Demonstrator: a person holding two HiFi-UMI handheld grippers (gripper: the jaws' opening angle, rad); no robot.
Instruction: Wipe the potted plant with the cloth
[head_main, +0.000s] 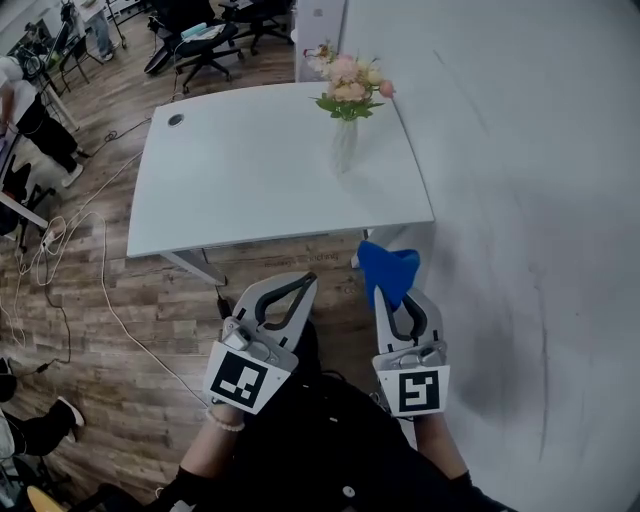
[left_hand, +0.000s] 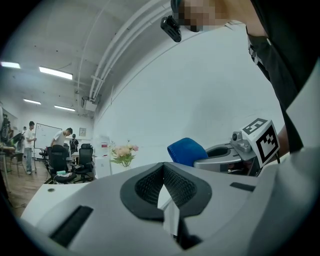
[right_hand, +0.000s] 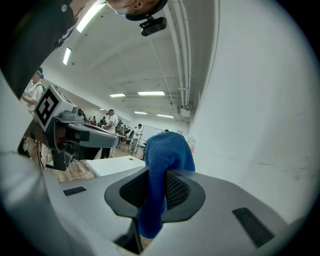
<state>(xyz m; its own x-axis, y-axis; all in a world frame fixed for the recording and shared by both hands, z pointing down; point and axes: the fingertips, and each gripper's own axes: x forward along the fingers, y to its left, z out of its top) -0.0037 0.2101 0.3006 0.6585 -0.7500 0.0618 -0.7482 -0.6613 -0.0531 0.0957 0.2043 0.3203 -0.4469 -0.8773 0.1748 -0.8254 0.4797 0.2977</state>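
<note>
The potted plant (head_main: 347, 88), pink flowers in a clear vase, stands near the right far edge of the pale table (head_main: 250, 190); in the left gripper view the potted plant (left_hand: 123, 154) is small and far off. A blue cloth (head_main: 388, 268) sticks out of my right gripper (head_main: 392, 300), which is shut on it below the table's near edge. In the right gripper view the blue cloth (right_hand: 161, 170) hangs pinched between the jaws. My left gripper (head_main: 303, 284) is shut with nothing in it, beside the right one. The left gripper view shows its pads (left_hand: 172, 186) together.
A white wall (head_main: 520, 200) runs along the right side of the table. Cables (head_main: 90, 290) lie on the wooden floor at the left. Office chairs (head_main: 205, 45) and people stand at the back left. A round grommet (head_main: 176, 120) sits in the table's far left corner.
</note>
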